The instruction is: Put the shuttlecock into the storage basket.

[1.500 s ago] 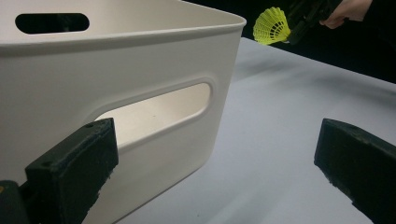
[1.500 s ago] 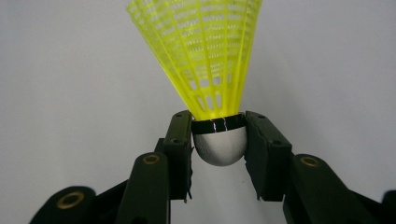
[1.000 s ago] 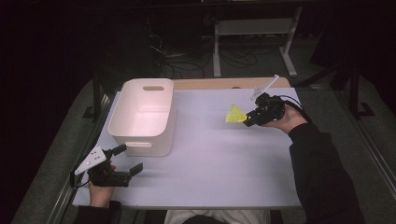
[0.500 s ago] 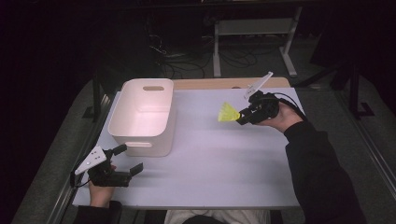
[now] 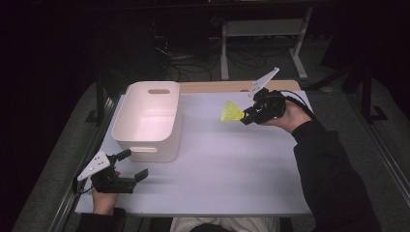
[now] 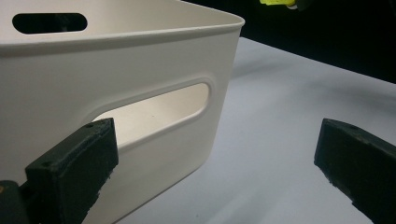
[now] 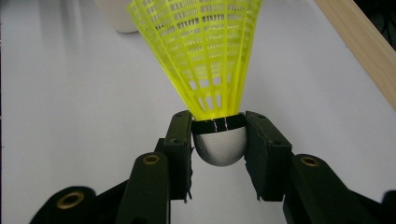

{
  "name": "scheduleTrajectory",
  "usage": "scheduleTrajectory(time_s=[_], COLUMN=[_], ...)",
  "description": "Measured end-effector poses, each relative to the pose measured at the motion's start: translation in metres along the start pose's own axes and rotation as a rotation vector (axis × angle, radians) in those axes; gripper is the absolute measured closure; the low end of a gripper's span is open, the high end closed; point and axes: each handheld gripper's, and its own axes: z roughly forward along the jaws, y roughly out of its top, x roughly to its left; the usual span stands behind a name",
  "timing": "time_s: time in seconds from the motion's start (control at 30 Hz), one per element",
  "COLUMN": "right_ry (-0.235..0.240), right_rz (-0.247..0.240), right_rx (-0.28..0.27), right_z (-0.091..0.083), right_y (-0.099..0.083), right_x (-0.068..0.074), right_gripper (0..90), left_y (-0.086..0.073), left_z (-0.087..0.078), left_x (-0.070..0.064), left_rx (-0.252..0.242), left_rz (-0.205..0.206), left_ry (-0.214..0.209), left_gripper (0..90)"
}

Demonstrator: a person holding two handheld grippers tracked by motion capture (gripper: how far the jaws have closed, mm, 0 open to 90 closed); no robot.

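Observation:
A yellow plastic shuttlecock (image 5: 232, 112) (image 7: 205, 56) with a white rounded head hangs above the table at the back right. My right gripper (image 5: 247, 117) (image 7: 218, 149) is shut on its head, skirt pointing left toward the bin. A white plastic bin (image 5: 149, 118) (image 6: 116, 93) with slot handles stands empty at the left of the table. My left gripper (image 5: 133, 164) (image 6: 219, 172) rests near the front left corner, open, with nothing between its jaws, just in front of the bin's near wall.
The white table (image 5: 227, 169) has a wooden strip (image 5: 217, 86) along its far edge. Cables and a metal stand (image 5: 261, 29) lie on the dark floor beyond. Open tabletop stretches between the bin and the right hand.
The right gripper has carried the shuttlecock leftward and a little higher, toward the bin. The left gripper has stayed put.

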Motion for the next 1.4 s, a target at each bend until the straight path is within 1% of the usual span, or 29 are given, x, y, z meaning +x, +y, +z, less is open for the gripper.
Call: scheduleTrajectory(time_s=[0.2,0.27,0.6,1.0,1.17,1.4], right_ry=[0.001,0.007,0.023,0.033,0.032,0.044], right_rz=[-0.014,-0.024,-0.052,-0.063,-0.068,-0.077], right_rx=[0.002,-0.002,-0.027,-0.036,-0.051,-0.067], right_z=[0.001,0.002,0.004,0.007,0.006,0.006], right_y=[0.008,0.014,0.031,0.048,0.056,0.066], right_x=[0.002,0.004,0.009,0.015,0.017,0.021], right_gripper=[62.4,62.4,62.4,62.5,62.5,62.5], left_y=[0.000,0.000,0.000,0.000,0.000,0.000], left_z=[0.000,0.000,0.000,0.000,0.000,0.000], left_x=[0.000,0.000,0.000,0.000,0.000,0.000], left_rx=[0.000,0.000,0.000,0.000,0.000,-0.001], left_rz=[0.000,0.000,0.001,0.001,0.001,-0.001], left_ry=[0.000,0.000,-0.001,-0.001,0.000,-0.001], left_gripper=[0.0,0.0,0.0,0.0,0.0,0.0])
